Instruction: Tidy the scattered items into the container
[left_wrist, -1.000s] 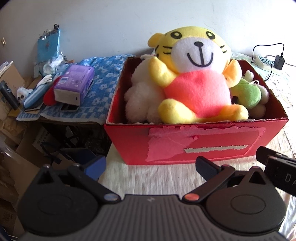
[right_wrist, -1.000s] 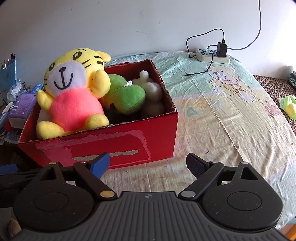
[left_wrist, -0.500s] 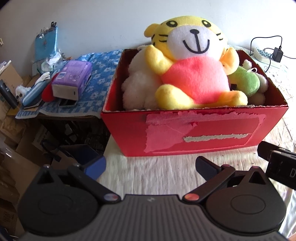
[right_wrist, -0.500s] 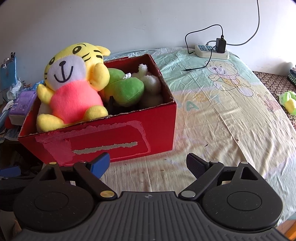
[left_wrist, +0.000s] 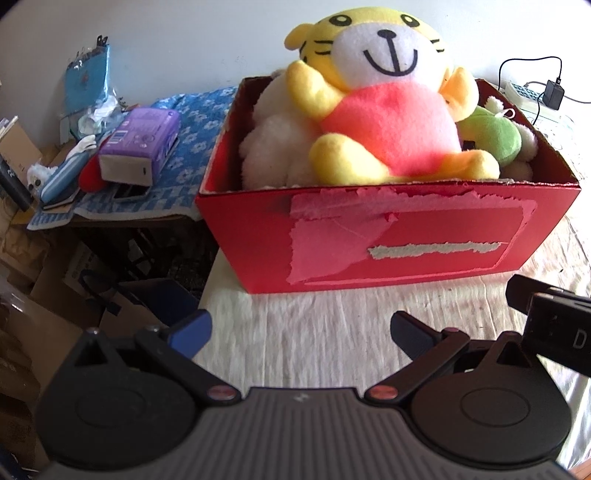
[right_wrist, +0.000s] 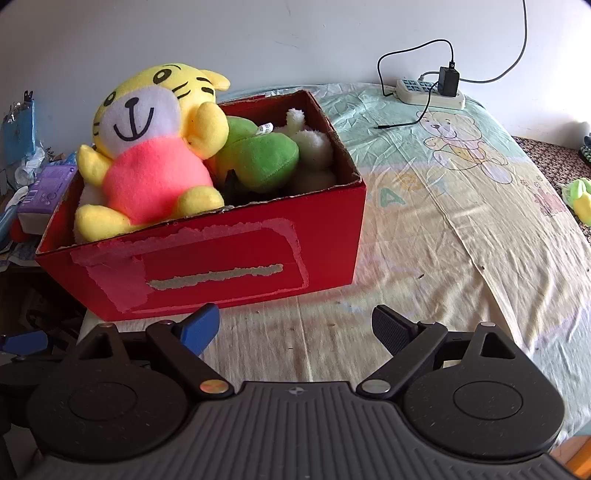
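Before both hand-held grippers, left (left_wrist: 301, 330) and right (right_wrist: 295, 326), fingers spread, empty, over the bed (right_wrist: 461, 229). Red box (right_wrist: 229, 258) ahead holds tiger (right_wrist: 147, 158), green plush (right_wrist: 258, 158), white plush (left_wrist: 273, 147) mostly hidden behind. Toy (right_wrist: 580, 195) at bed edge, cropped.

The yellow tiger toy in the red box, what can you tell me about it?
The yellow tiger toy is soft plush with a white face, black smile and whiskers, and a pink belly. It sits upright at the left end of the red box, head above the rim, leaning against a green plush and over a white fluffy one.
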